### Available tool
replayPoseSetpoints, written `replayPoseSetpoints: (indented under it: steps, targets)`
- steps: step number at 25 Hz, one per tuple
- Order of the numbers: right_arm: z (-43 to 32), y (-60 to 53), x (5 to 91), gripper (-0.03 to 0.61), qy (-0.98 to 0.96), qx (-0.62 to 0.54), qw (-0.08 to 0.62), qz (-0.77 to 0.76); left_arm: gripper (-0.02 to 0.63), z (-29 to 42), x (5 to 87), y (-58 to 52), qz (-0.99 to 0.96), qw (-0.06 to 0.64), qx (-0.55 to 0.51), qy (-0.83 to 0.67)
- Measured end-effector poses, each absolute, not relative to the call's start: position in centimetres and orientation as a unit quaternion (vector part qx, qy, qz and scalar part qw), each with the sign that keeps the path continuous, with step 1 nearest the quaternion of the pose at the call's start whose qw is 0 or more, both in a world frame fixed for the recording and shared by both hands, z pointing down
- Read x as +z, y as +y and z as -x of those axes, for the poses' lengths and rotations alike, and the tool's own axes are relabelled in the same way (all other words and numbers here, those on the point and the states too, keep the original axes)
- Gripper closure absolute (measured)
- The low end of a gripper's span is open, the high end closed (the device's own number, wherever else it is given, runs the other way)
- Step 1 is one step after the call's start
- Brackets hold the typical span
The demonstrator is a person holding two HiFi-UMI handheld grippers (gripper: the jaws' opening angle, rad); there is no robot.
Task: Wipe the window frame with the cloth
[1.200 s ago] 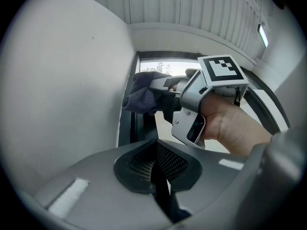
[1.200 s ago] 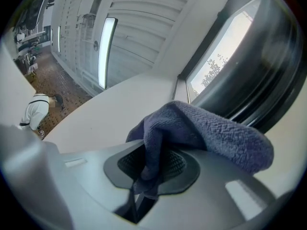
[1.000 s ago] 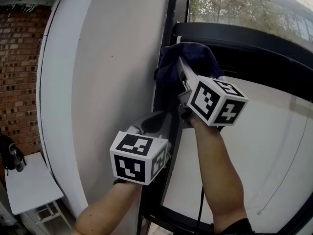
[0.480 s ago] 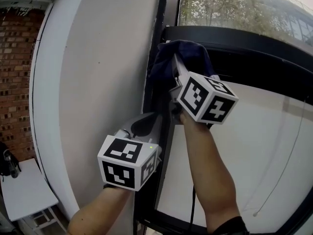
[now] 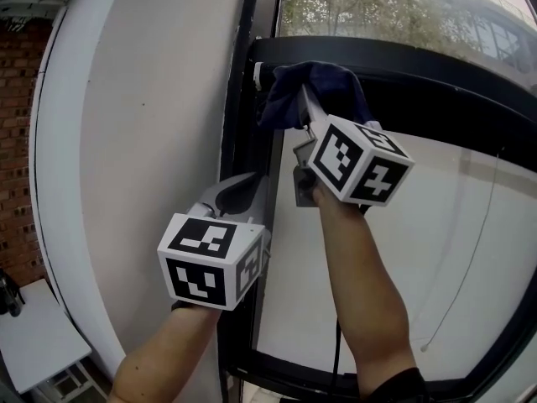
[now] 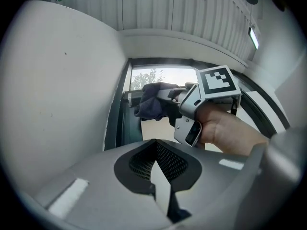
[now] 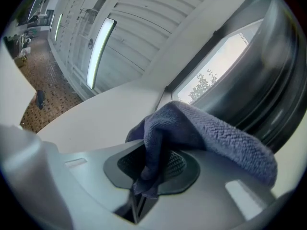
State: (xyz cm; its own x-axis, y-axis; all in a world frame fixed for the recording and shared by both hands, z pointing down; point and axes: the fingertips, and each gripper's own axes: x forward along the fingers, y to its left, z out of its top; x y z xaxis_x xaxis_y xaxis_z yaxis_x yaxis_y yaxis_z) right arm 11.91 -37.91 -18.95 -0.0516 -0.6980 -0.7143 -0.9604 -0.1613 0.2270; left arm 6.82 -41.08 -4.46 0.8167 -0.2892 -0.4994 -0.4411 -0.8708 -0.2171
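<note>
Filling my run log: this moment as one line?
right gripper: shut on cloth | cloth: at upper corner of window frame | left gripper: shut, empty, below

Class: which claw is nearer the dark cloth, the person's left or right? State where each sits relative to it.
Right. The right claw is shut on the cloth, holding it at the window frame. The left claw is shut on nothing, lower down, clear of the cloth.
</note>
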Motion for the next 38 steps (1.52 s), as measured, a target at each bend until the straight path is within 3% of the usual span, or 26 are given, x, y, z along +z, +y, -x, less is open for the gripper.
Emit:
replayPoseSetpoints:
  steps: [18,38]
  targets:
    - [-17.0,-28.8,-18.9,0.512,0.542,0.382,0.144,0.735,0.620,-8.5,-7.5,-36.4,0.944,0.145,0.265,0.136]
    - [-20.0,-21.8,-19.3,0.512,0.524,0.406,0.031,0.748,0.620,-13.5,-16.9,-29.6,0.927,0.172,0.315,0.114]
